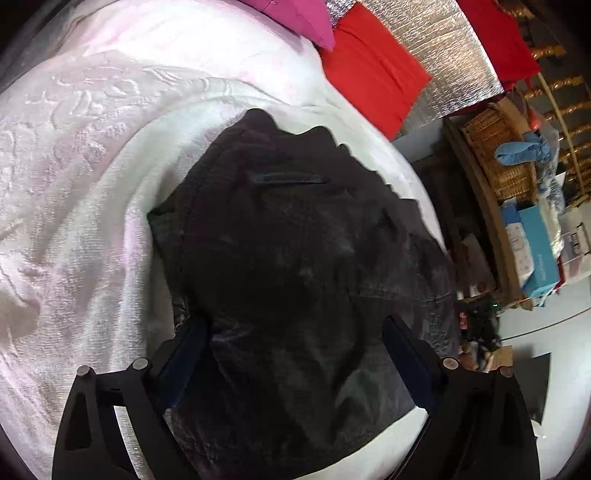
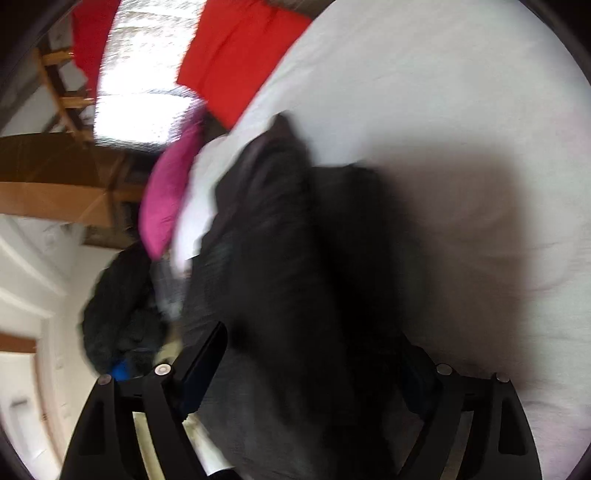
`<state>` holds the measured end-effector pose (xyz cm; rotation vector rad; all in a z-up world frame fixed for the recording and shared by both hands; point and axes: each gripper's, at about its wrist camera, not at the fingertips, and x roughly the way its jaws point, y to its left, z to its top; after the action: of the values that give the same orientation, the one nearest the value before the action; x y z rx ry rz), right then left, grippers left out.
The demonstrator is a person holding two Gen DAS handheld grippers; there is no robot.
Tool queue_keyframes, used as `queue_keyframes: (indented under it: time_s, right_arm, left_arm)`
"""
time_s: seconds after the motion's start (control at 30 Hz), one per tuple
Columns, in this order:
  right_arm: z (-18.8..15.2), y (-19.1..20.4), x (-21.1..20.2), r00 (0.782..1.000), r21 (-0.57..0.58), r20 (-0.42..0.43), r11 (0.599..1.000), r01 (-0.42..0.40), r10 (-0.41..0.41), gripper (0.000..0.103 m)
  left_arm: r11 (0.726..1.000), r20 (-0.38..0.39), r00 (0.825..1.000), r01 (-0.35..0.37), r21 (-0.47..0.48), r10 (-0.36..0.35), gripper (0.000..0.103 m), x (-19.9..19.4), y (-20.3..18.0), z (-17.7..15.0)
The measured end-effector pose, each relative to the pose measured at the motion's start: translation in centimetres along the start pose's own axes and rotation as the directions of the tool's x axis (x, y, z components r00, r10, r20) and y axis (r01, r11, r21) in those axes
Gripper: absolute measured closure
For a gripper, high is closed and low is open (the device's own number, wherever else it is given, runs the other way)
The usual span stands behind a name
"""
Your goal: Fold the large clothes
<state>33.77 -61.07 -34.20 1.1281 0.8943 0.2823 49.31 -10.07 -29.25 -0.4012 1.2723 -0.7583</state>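
A large dark grey garment [image 1: 295, 240] with a slit pocket lies bunched on the white textured bed cover [image 1: 74, 184]. My left gripper [image 1: 295, 350] hovers over its near end. Its jaws stand wide, with the cloth spread below and between the fingers [image 1: 186, 350], and no pad visibly presses on it. In the blurred right wrist view the same dark garment [image 2: 295, 258] runs away from me in a long fold across the bed cover [image 2: 461, 129]. My right gripper [image 2: 314, 362] is open over its near part.
Red cushions [image 1: 373, 77] and a magenta one [image 1: 303, 18] lie at the head of the bed. A wicker basket [image 1: 495, 147] and blue boxes [image 1: 535, 243] stand beyond the bed's right edge. In the right wrist view, another dark clothes heap [image 2: 118, 314] sits past the left edge.
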Motion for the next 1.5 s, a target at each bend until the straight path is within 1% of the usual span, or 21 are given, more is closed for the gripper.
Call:
queue_keyframes:
  time_s: [0.07, 0.1, 0.2, 0.3, 0.43, 0.57, 0.67, 0.77, 0.83, 0.93, 1.03, 1.1, 1.13, 1.17, 1.2, 1.27, 1.3, 1.33, 1.37, 1.43, 1.5]
  right_arm:
    - [-0.3, 1.3, 0.8, 1.0, -0.048, 0.0, 0.998, 0.029, -0.029, 0.007]
    - [-0.6, 2.0, 1.2, 1.0, -0.073, -0.011, 0.997, 0.017, -0.018, 0.007]
    - [-0.8, 1.9, 2.0, 0.998, -0.089, -0.016, 0.995, 0.053, -0.055, 0.007]
    - [-0.6, 1.7, 1.7, 1.0, -0.063, -0.006, 0.998, 0.028, -0.028, 0.007]
    - [-0.6, 1.4, 2.2, 1.0, -0.069, 0.007, 0.997, 0.026, -0.026, 0.006]
    - [-0.5, 0.8, 1.8, 1.0, -0.059, 0.014, 0.998, -0.001, 0.002, 0.005]
    - [-0.5, 0.5, 1.6, 1.0, -0.065, 0.02, 0.998, -0.009, 0.01, 0.004]
    - [-0.6, 0.4, 1.5, 0.999, -0.063, 0.029, 0.998, -0.017, 0.019, 0.004]
    - [-0.6, 0.6, 1.5, 0.999, -0.046, 0.031, 0.999, -0.016, 0.018, 0.004]
    - [-0.8, 1.9, 1.6, 1.0, -0.074, 0.017, 0.997, -0.006, 0.008, 0.004]
    - [-1.0, 3.1, 1.9, 1.0, -0.126, 0.014, 0.992, 0.011, -0.01, 0.004]
    - [-1.0, 2.5, 2.9, 0.998, -0.113, 0.007, 0.991, 0.068, -0.067, 0.005]
    - [-1.0, 2.5, 3.0, 0.998, -0.107, 0.015, 0.992, 0.066, -0.064, 0.005]
    - [-1.0, 2.8, 2.8, 0.997, -0.115, 0.025, 0.99, 0.08, -0.078, 0.006]
    - [-1.0, 3.4, 2.7, 0.992, -0.129, 0.033, 0.984, 0.122, -0.119, 0.013]
    - [-1.3, 4.2, 2.7, 0.985, -0.158, 0.047, 0.972, 0.174, -0.169, 0.025]
    - [-1.5, 4.8, 2.6, 0.98, -0.176, 0.054, 0.964, 0.197, -0.19, 0.038]
    - [-1.7, 5.3, 2.4, 0.977, -0.184, 0.066, 0.96, 0.212, -0.203, 0.045]
    - [-1.9, 5.8, 2.2, 0.974, -0.192, 0.077, 0.956, 0.223, -0.211, 0.048]
    - [-2.5, 7.2, 1.5, 0.966, -0.227, 0.111, 0.94, 0.254, -0.234, 0.061]
    - [-3.1, 8.3, 0.7, 0.96, -0.248, 0.136, 0.93, 0.271, -0.243, 0.064]
  left_arm:
    - [0.999, 0.009, 0.999, 0.034, 0.019, -0.034, 0.009, -0.2, -0.3, 0.1]
    - [0.999, 0.011, 1.0, 0.024, 0.038, -0.024, 0.009, -0.2, -0.4, 0.0]
    - [0.999, -0.001, 0.999, -0.041, -0.01, 0.041, 0.009, 0.2, 0.8, 0.1]
    - [0.995, 0.065, 0.995, -0.066, -0.073, 0.071, 0.009, -1.8, 1.8, 0.2]
    - [0.982, 0.092, 0.98, -0.167, -0.088, 0.175, 0.009, -2.5, 2.0, 0.1]
    - [0.989, 0.011, 0.991, -0.133, -0.06, 0.134, 0.009, -0.5, 1.8, -0.1]
    - [0.999, -0.015, 1.0, -0.008, -0.036, 0.007, 0.009, 0.4, 0.4, -0.4]
    - [0.998, -0.027, 0.999, -0.02, 0.053, 0.022, 0.009, 1.3, -1.2, -0.7]
    - [0.998, -0.062, 0.997, -0.046, 0.03, 0.048, 0.009, 2.5, -0.7, -0.8]
    - [1.0, -0.048, 0.999, -0.013, -0.02, 0.012, 0.009, 2.6, -0.4, -0.7]
    - [0.999, -0.018, 0.999, 0.037, 0.033, -0.036, 0.009, 2.1, -2.0, -0.9]
    - [0.999, -0.02, 1.0, 0.01, 0.046, -0.009, 0.009, 2.6, -2.2, -1.0]
    - [1.0, -0.022, 1.0, 0.006, 0.018, -0.006, 0.009, 3.0, -1.8, -0.9]
    - [1.0, -0.015, 1.0, 0.009, -0.002, -0.009, 0.011, 3.0, -1.7, -0.8]
    - [1.0, -0.005, 1.0, 0.011, -0.011, -0.011, 0.013, 2.8, -1.6, -1.0]
    - [1.0, 0.021, 1.0, -0.007, -0.006, 0.008, 0.031, 2.2, -1.9, -1.2]
    - [1.0, 0.032, 0.999, -0.024, -0.009, 0.024, 0.042, 2.2, -2.0, -1.1]
    - [0.999, 0.04, 0.998, -0.046, -0.019, 0.047, 0.049, 2.1, -1.9, -1.1]
    - [0.997, 0.048, 0.996, -0.07, -0.031, 0.071, 0.062, 2.7, -2.4, -1.0]
    - [0.996, 0.067, 0.994, -0.085, -0.028, 0.087, 0.067, 1.9, -2.5, -1.3]
    - [0.996, 0.092, 0.992, -0.084, -0.001, 0.083, 0.072, 1.0, -3.8, -1.6]
